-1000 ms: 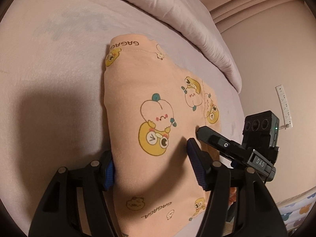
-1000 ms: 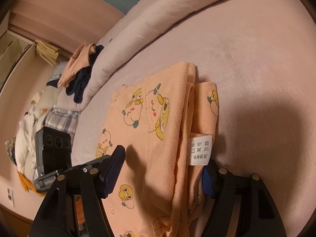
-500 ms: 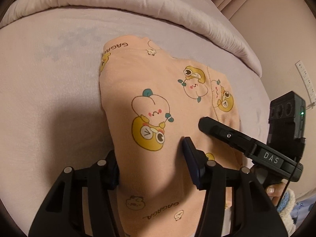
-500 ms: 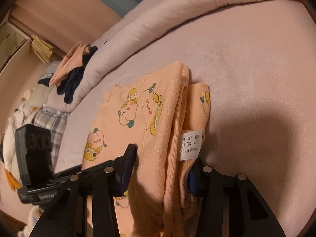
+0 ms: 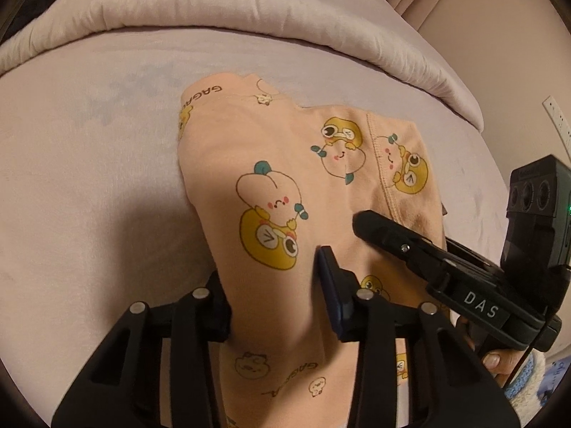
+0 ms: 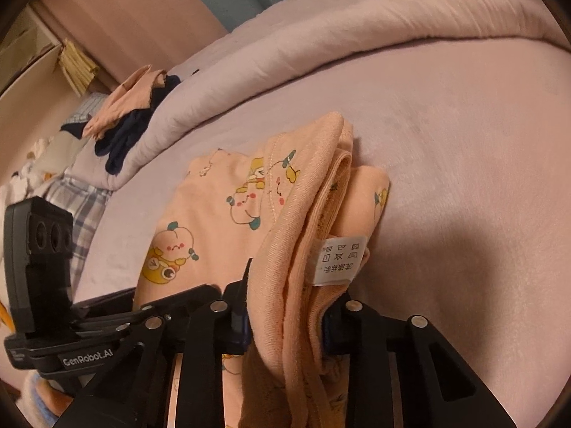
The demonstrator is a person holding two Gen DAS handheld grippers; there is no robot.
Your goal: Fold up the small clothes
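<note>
A small peach garment (image 5: 271, 164) printed with yellow cartoon ducks lies folded in layers on the pale lilac bed sheet (image 5: 89, 178). My left gripper (image 5: 271, 278) is shut on its near left edge. My right gripper (image 6: 285, 306) is shut on the stacked right edge, just below the white care label (image 6: 339, 260). The right gripper also shows at the right of the left wrist view (image 5: 428, 253), and the left gripper shows at the lower left of the right wrist view (image 6: 107, 324). The garment's near end bunches up between both sets of fingers.
A rolled lilac duvet (image 5: 249, 10) runs along the far side of the bed. A heap of other clothes (image 6: 125, 114) lies at the bed's far left beside a plaid fabric (image 6: 71, 207). A wall with a power strip (image 5: 556, 117) is at right.
Both grippers have closed onto the garment's near edge, the right jaws narrowing most. The near end has lifted and bunched, and both views have tilted toward the duvet.
</note>
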